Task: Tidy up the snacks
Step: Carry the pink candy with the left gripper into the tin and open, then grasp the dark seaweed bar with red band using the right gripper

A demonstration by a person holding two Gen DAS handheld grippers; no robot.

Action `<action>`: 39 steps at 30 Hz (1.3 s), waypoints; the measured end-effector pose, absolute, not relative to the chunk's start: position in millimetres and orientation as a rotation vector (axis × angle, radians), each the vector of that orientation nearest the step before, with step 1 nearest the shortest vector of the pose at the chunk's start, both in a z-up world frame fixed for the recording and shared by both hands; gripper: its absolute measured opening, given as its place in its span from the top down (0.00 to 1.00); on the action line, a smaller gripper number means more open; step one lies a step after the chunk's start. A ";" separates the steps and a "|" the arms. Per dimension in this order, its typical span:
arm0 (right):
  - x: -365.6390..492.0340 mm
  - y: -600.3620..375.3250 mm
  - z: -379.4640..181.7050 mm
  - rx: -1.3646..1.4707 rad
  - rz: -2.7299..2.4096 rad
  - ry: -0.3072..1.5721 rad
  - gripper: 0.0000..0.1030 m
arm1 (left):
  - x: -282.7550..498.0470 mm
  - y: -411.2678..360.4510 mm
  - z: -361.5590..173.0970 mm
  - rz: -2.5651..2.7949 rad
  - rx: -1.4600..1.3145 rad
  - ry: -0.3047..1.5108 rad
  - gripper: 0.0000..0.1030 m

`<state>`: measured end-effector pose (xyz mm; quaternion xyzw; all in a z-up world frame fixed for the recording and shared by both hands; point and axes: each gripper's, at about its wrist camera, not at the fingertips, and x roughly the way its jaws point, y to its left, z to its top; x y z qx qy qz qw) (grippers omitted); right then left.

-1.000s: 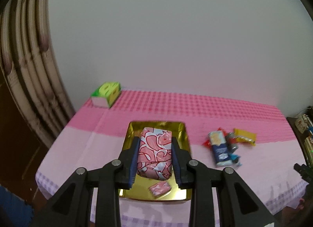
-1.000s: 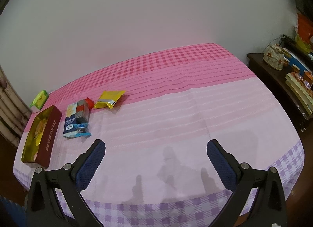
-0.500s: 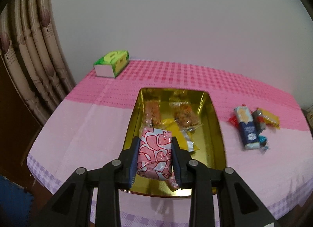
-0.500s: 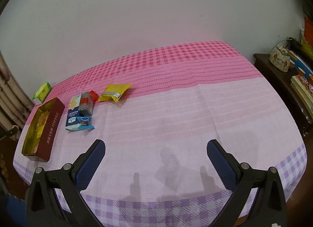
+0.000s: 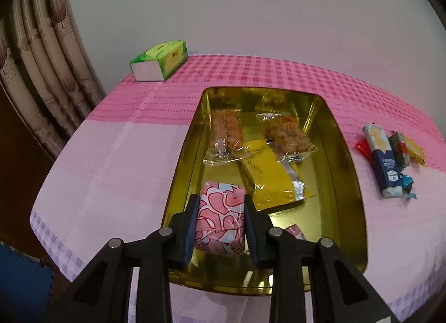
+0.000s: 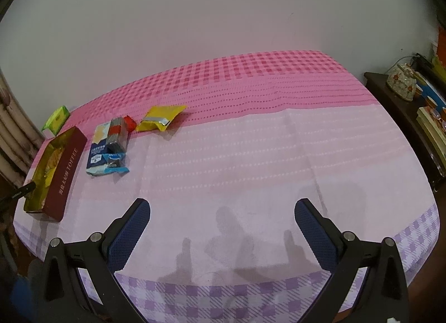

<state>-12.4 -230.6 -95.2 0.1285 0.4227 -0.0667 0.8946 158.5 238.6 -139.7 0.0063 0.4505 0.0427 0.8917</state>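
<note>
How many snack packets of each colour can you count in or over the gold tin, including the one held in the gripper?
Clear packets: 2
Yellow packet: 1
Pink packets: 2
Total: 5

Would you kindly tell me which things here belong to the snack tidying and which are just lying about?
Belong to the job:
- tin, holding snacks
- pink packet, gripped by the left gripper in the tin
- loose snacks beside the tin
- yellow packet
- right gripper, open, empty

Lying about:
- tissue box
- curtain
- books
- teapot
</note>
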 end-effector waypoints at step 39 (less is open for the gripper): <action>175.8 -92.4 -112.0 0.146 0.076 1.010 0.45 | -25.6 248.0 -83.6 -0.133 -0.150 0.674 0.32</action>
